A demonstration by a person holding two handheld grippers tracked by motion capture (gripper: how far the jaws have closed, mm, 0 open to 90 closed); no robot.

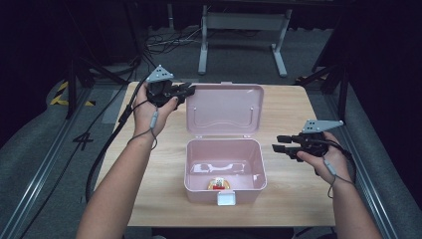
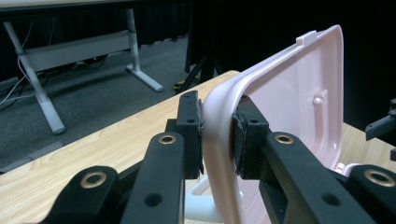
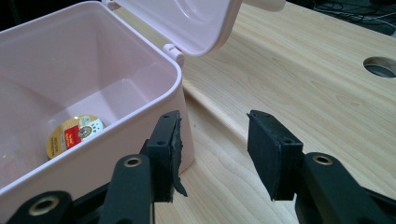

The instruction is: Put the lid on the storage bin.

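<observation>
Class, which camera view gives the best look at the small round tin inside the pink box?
The right gripper view: the tin lies close, its gold and red top clear. The high view shows it small on the box floor.

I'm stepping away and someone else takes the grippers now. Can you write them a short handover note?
Left gripper: shut on the corner of the pink lid, holding it raised.
Right gripper: open, holding nothing, beside the pink box, to its right on the wooden table.
Done: box open; a small round tin with a red and gold label lies inside.
Left: probably swing the lid down and latch it.
</observation>
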